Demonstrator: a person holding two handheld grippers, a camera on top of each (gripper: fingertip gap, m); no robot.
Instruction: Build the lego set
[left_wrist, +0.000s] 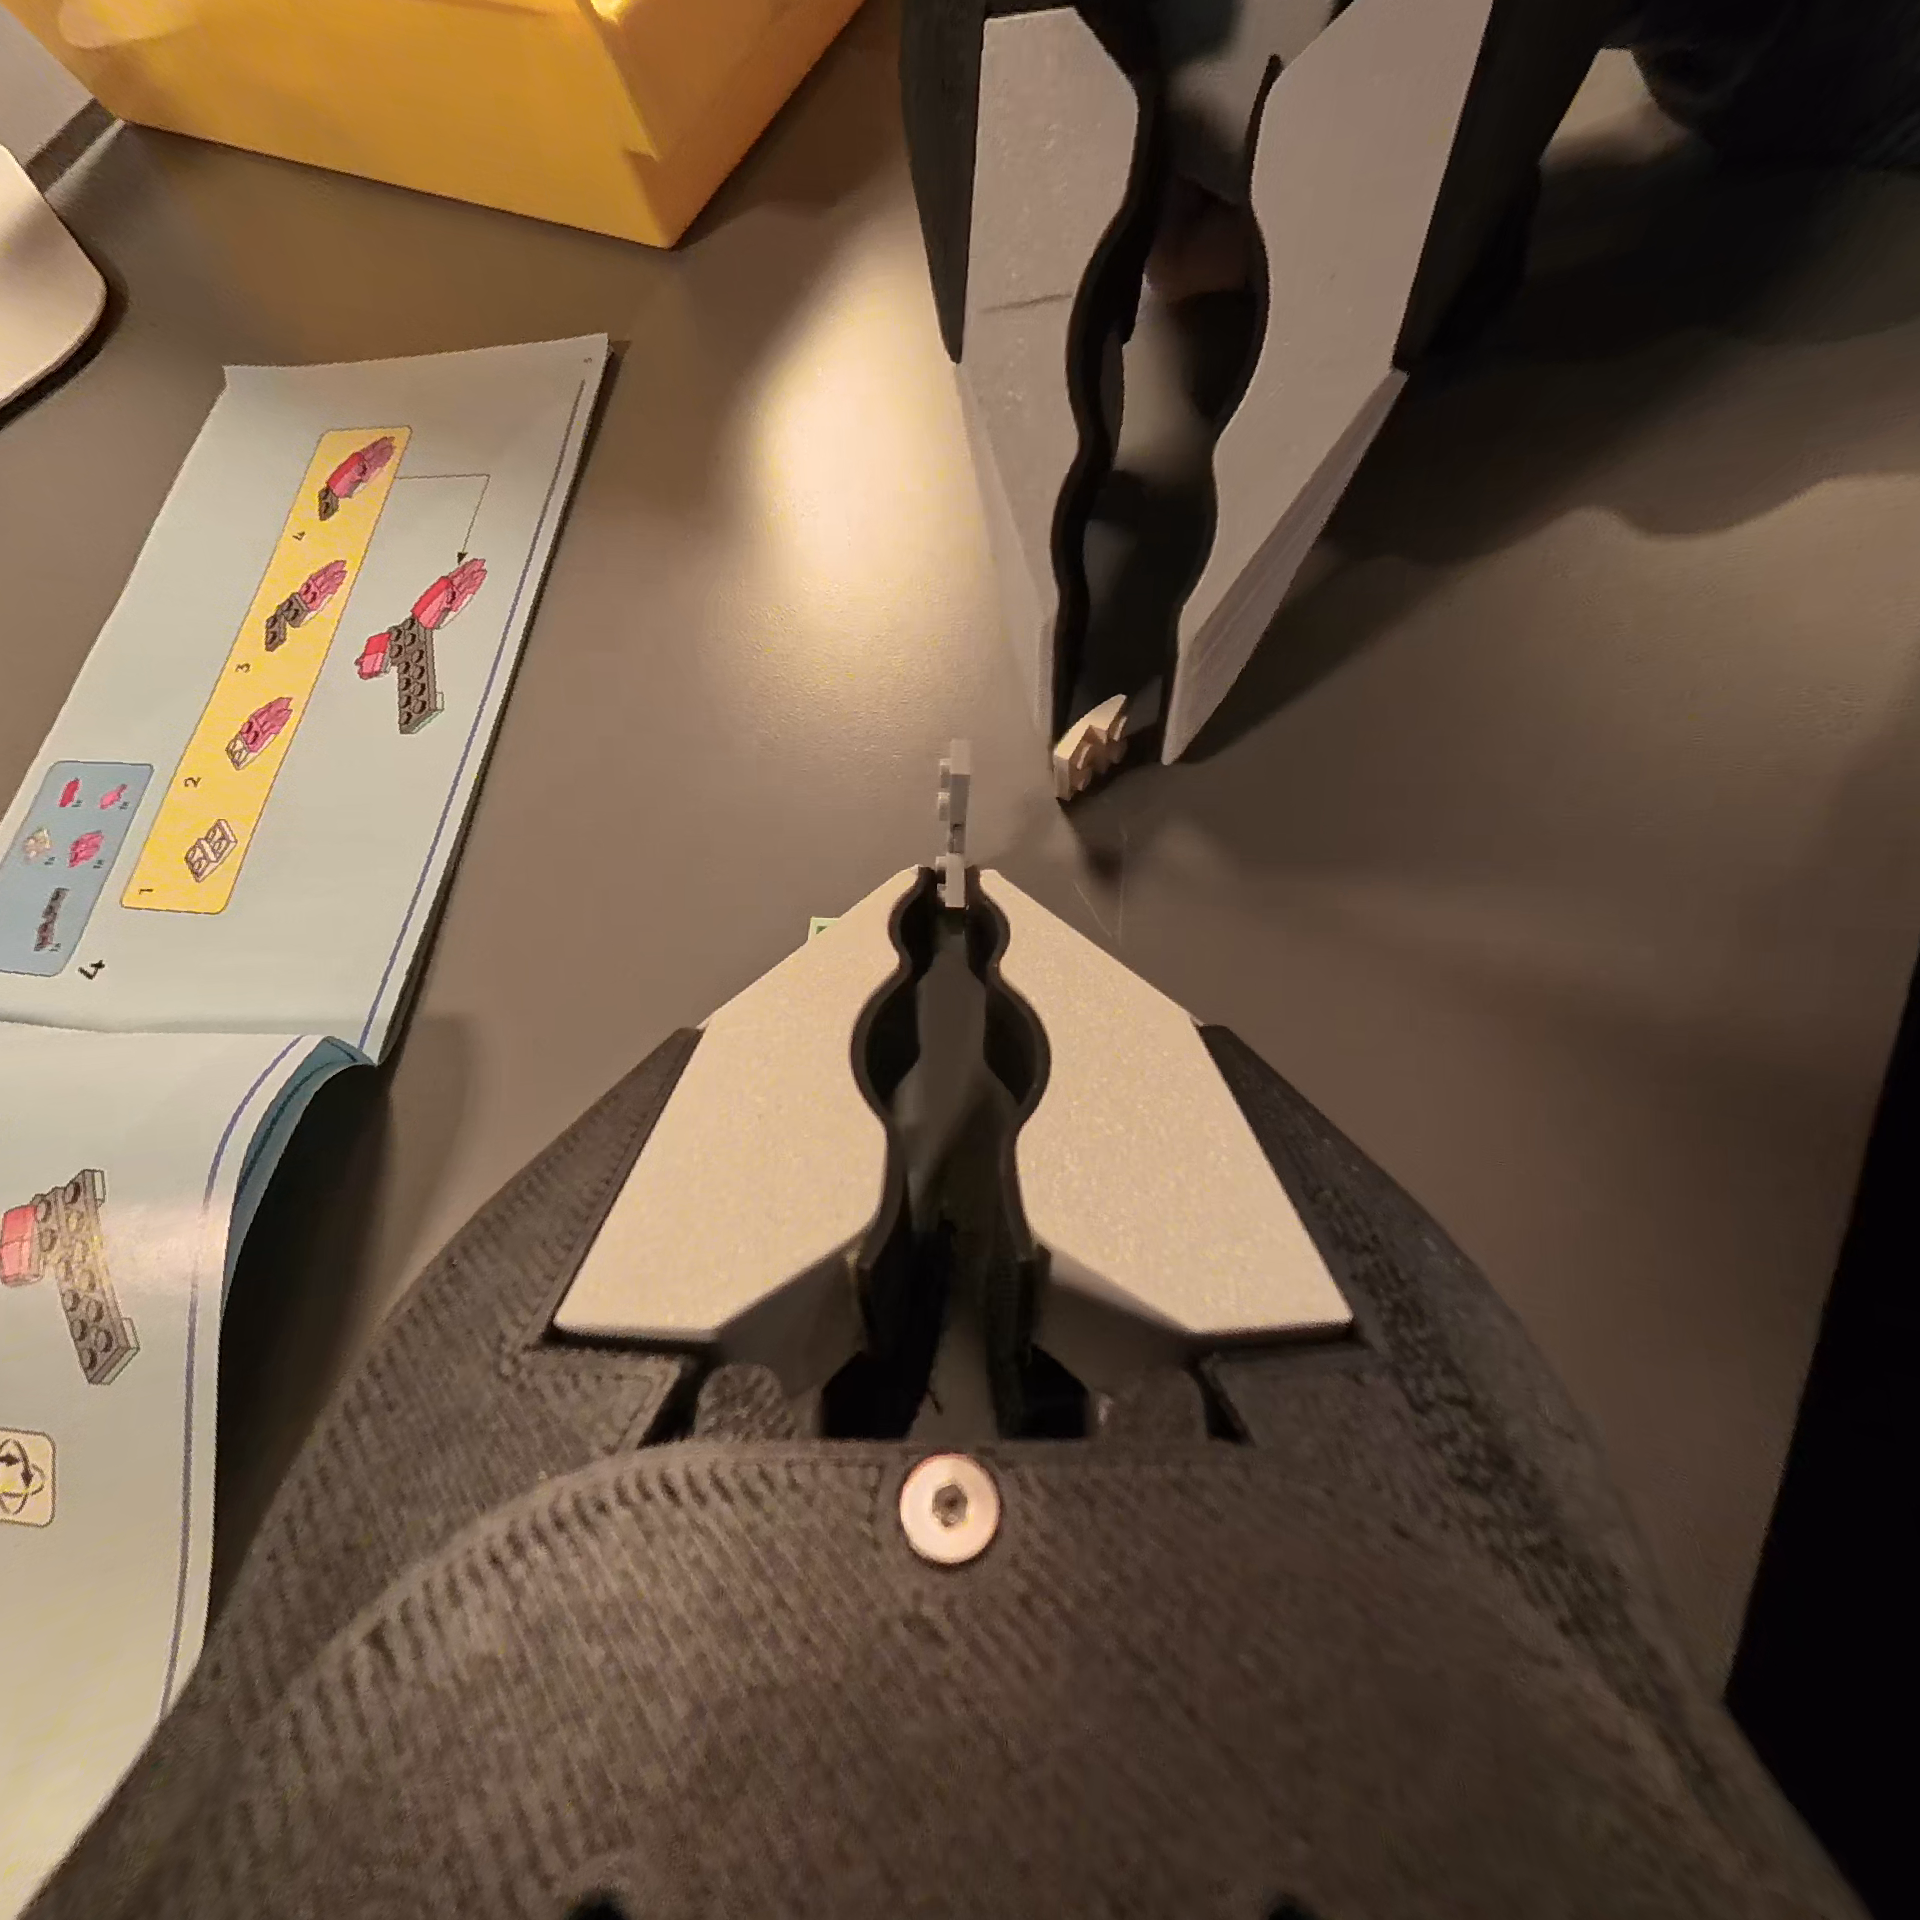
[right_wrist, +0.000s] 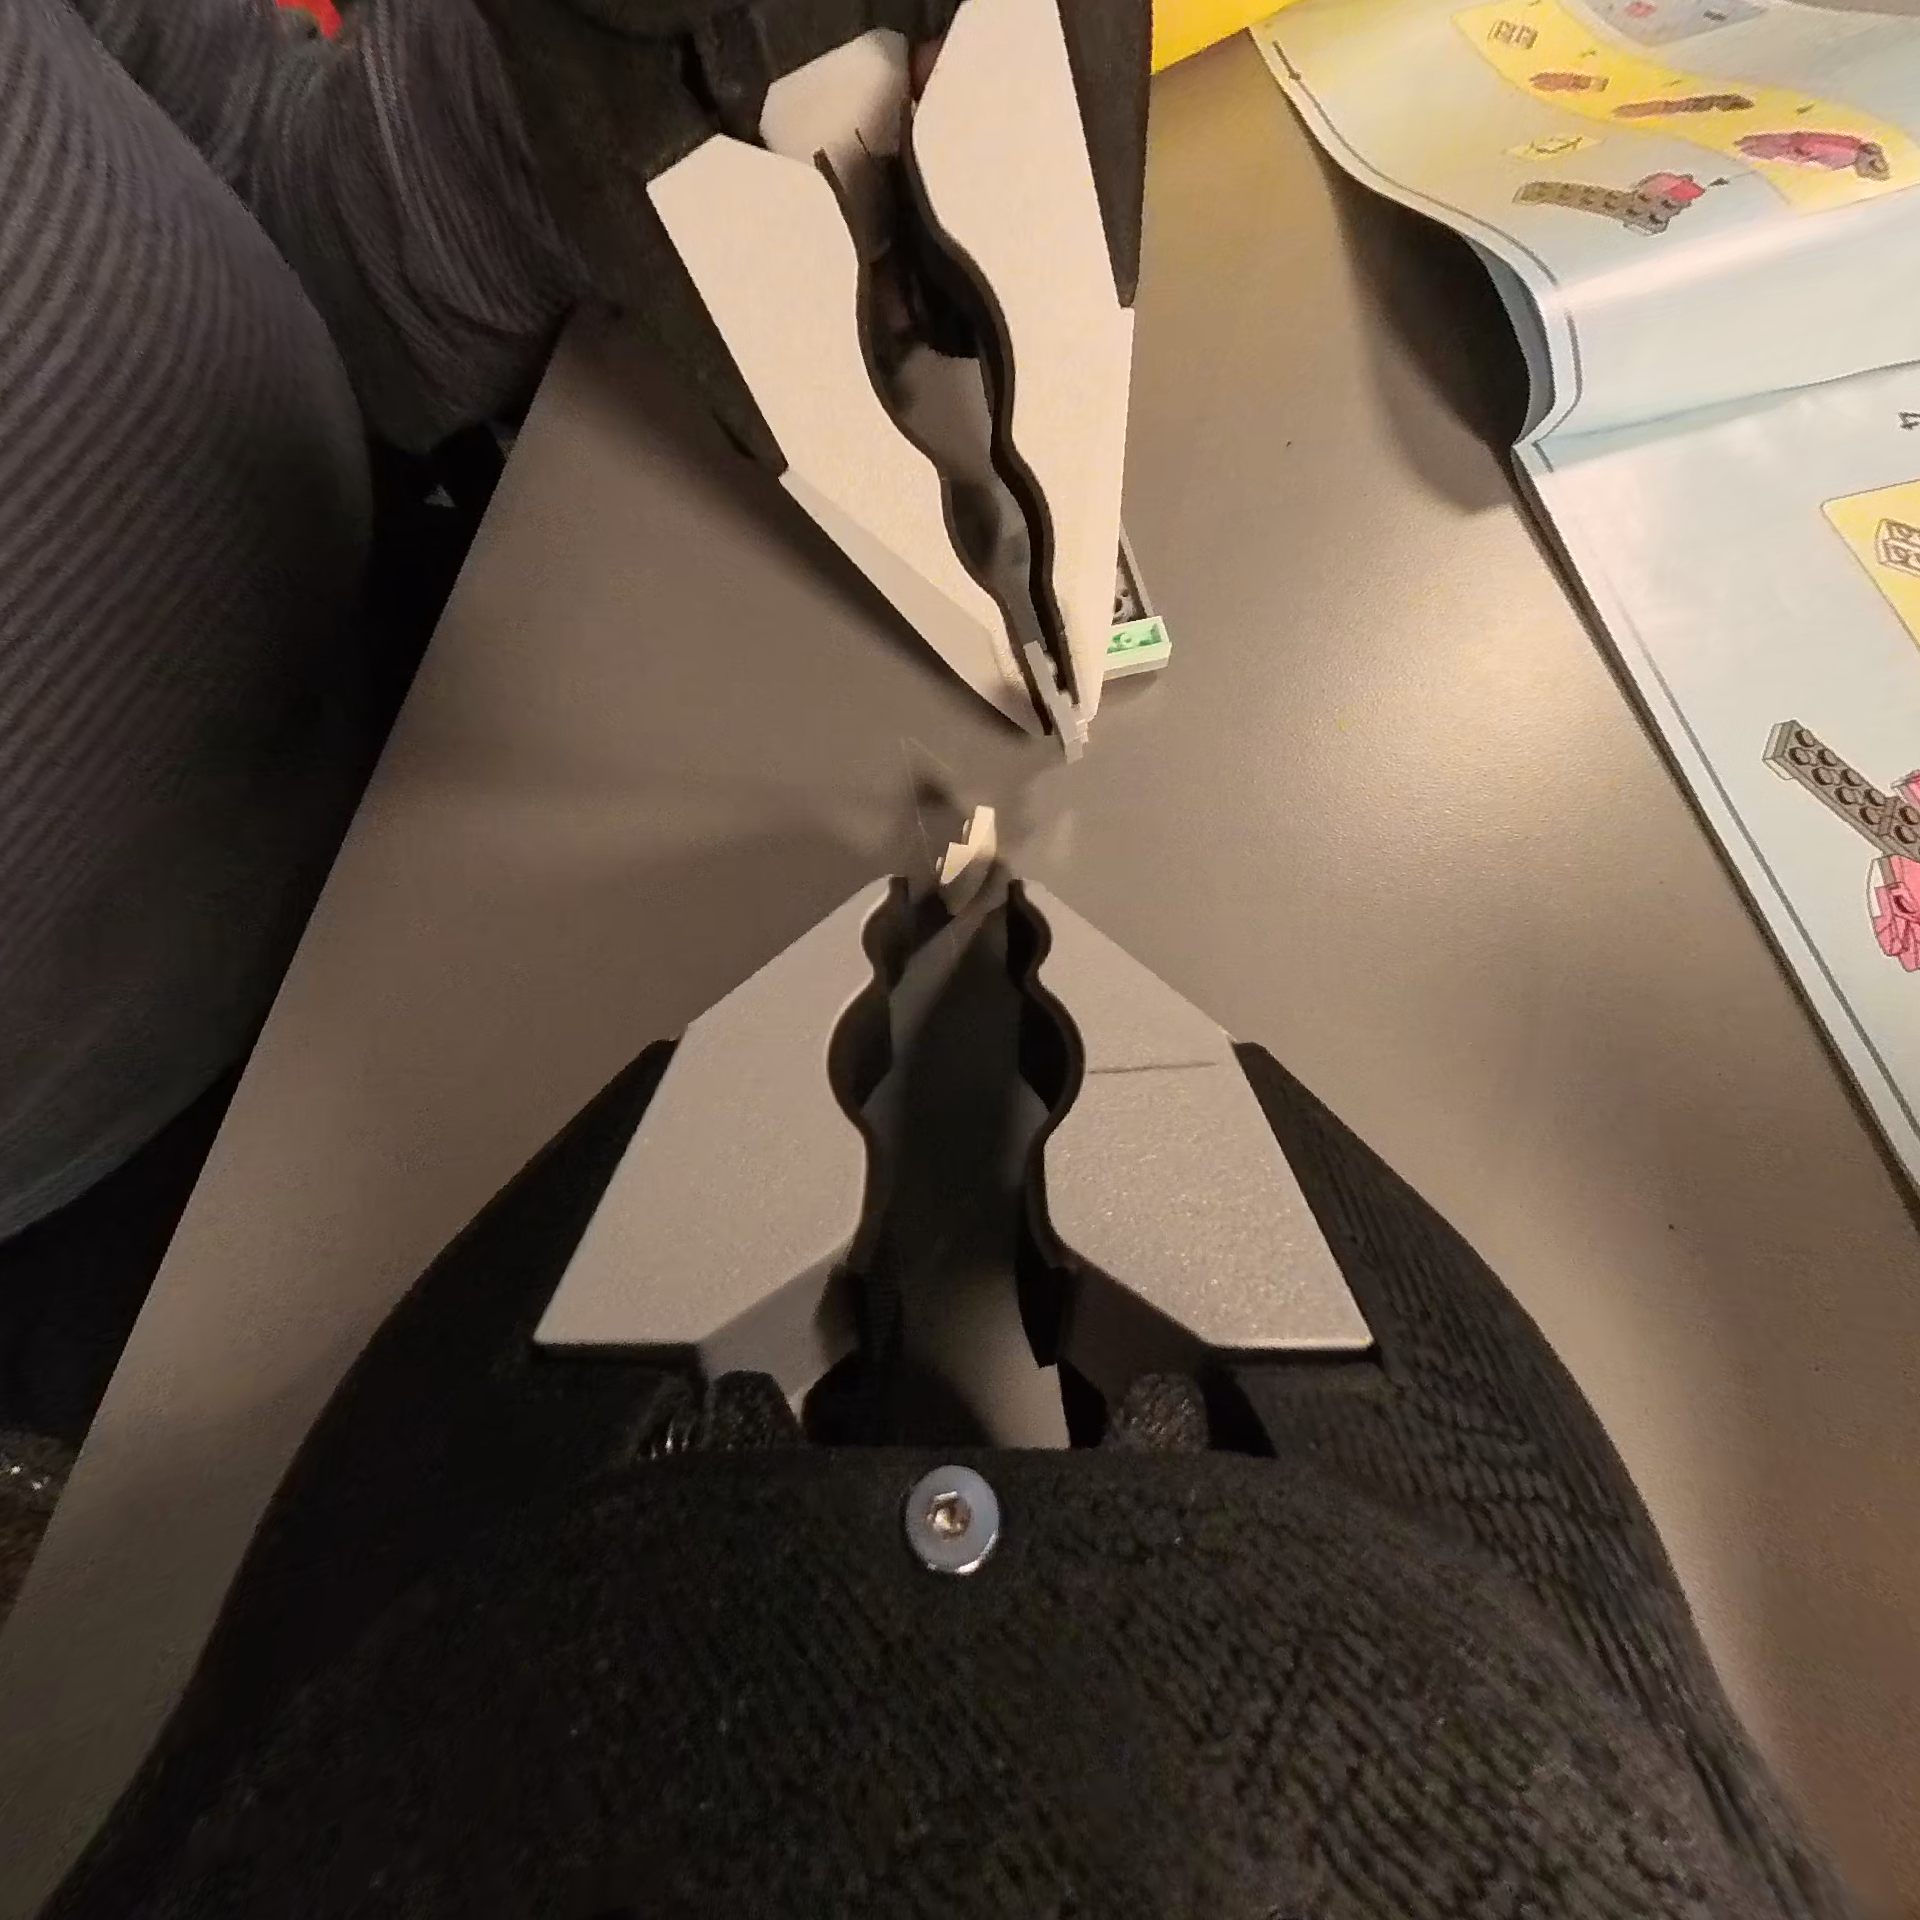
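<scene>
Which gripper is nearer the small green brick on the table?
Left. The left gripper hangs right beside the green brick, its tip partly covering the brick in the right wrist view. The right gripper sits farther off, facing it across bare table.

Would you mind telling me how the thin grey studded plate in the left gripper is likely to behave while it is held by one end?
The grey plate looks like stiff plastic, so it probably won't droop. It seems small and light. Pinched edge-on at one end by the left gripper, it may pivot if bumped.
</scene>
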